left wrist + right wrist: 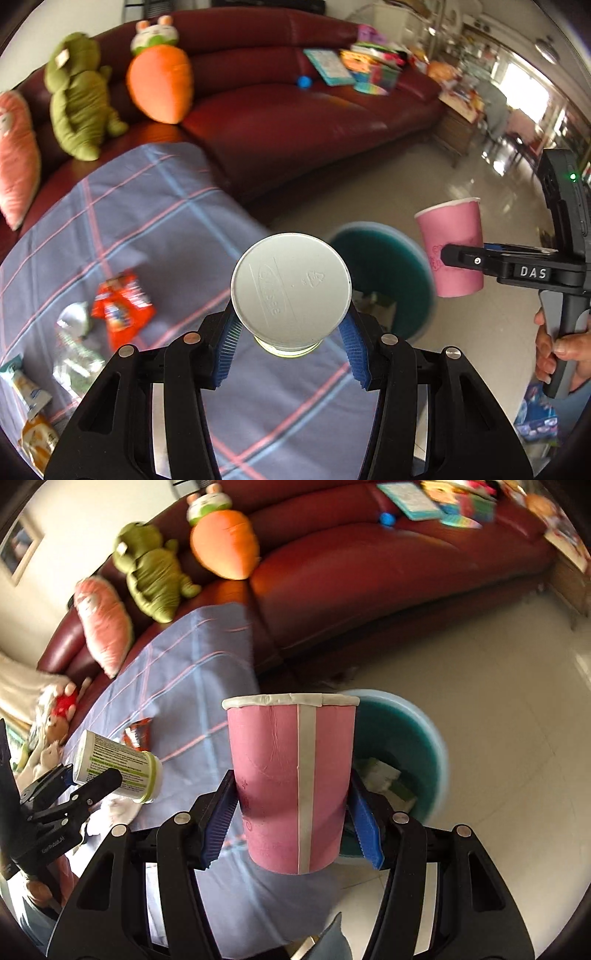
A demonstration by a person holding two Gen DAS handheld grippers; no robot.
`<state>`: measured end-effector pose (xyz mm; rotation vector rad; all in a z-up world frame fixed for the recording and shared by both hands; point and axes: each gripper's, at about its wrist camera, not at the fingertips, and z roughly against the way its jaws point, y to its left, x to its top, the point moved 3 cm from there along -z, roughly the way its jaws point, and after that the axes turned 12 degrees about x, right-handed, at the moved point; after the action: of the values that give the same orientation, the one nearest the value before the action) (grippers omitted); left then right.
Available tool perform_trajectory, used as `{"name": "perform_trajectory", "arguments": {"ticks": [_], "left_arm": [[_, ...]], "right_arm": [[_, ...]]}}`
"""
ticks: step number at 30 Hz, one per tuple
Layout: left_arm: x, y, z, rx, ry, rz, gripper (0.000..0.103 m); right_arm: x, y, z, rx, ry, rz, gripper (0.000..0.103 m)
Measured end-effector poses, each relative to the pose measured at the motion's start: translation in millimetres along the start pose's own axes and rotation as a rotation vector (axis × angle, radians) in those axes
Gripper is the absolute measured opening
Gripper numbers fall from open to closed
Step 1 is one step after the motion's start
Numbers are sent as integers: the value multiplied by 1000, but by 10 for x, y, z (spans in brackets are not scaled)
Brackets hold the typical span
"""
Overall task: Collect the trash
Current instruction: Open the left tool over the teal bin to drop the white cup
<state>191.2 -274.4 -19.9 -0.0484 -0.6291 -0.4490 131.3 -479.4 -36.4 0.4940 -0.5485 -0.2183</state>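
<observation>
Left hand-held gripper (291, 332) clamps a white bottle (291, 291) at frame centre, base toward the lens, above the plaid cloth (166, 229). Right hand-held gripper (293, 819) grips an upright pink cup (291, 782) at centre. Teal bin (402, 753) on the floor just right of the cup; wrappers (122, 310) lower left on the cloth
</observation>
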Motion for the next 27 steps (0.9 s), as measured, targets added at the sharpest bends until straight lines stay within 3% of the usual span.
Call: {"name": "perform_trajectory", "arguments": {"ticks": [10,22,27], "left_arm": [[178,-675,-397,-46,59,-71,51],[212,-1054,-1018,-62,174,-104,52],[140,-1095,-1197,-41,214,-117,60]], "right_arm": [[-92,-690,61,-21,5,-104,56],[-32,-961,-55,-28,33,-144,56],[6,-1003,-96,-38,41,-151,56]]}}
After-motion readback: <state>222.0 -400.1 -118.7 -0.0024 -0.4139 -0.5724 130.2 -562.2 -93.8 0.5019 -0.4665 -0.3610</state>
